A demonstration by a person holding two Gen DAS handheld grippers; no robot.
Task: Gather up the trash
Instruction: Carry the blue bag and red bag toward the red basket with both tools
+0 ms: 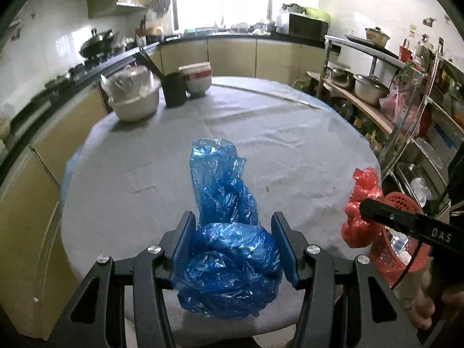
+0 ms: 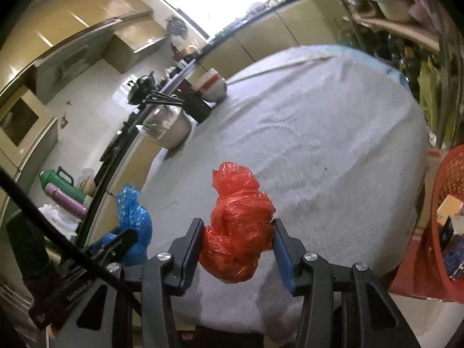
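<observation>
A crumpled blue plastic bag sits between the blue pads of my left gripper, which is shut on it; one end of the bag sticks up past the fingertips. It hangs above the near edge of the round table with its grey cloth. A bunched red plastic bag is pinched in my right gripper, also held clear of the cloth. In the left wrist view the red bag and a right finger show at the right. The right wrist view shows the blue bag at lower left.
At the table's far left stand a covered metal pot, a black cup with chopsticks and stacked bowls. A red mesh basket with packaging in it stands to the right of the table. A rack of pots lines the right side.
</observation>
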